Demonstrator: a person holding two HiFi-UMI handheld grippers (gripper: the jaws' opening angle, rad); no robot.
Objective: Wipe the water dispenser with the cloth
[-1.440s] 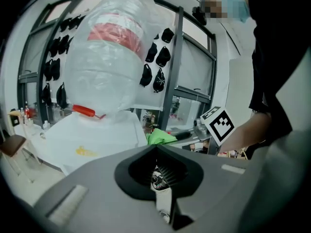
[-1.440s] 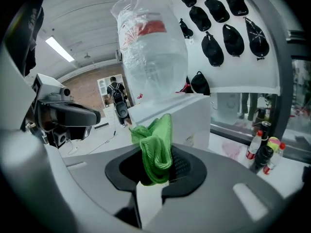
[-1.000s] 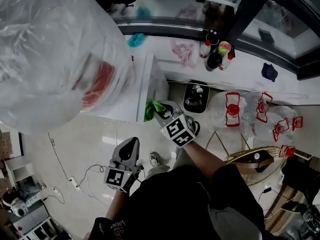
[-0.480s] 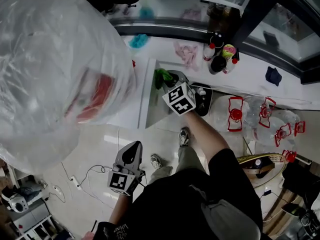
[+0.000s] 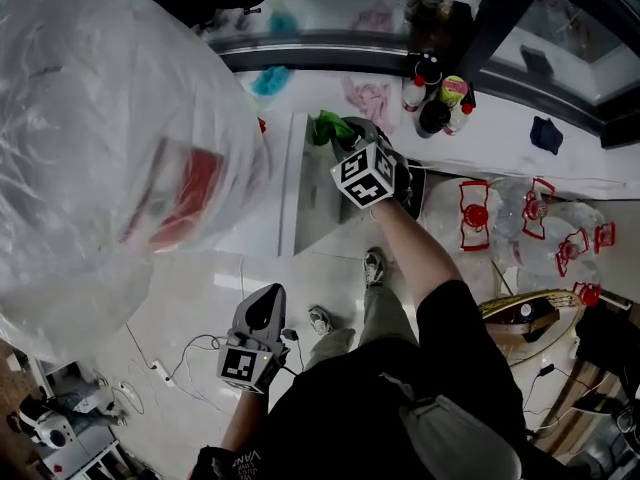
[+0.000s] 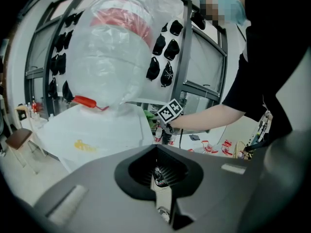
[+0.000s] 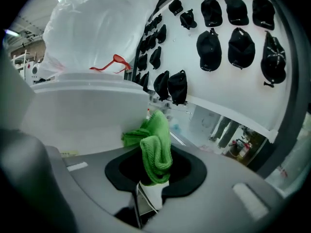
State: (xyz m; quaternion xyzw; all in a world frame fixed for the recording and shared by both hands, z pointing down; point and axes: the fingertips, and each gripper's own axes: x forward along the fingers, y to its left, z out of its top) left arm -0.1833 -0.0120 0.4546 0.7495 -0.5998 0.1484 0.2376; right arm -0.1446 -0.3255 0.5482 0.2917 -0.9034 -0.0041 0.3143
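Green cloth (image 7: 155, 147) points upward, pinched in right gripper (image 7: 149, 186) jaws; left gripper (image 6: 160, 183) jaws together.

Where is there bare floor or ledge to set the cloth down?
Bare floor between the dispenser and the cables; bare ledge between the bottles and the dark rag. Crowded right of the dispenser: jugs.

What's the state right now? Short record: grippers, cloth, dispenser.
right gripper: shut on the green cloth
green cloth: bunched, close beside the water dispenser near its top edge; contact unclear
left gripper: shut, nothing in it, held low, away from the dispenser
water dispenser: white; its top load is wrapped in a plastic bag
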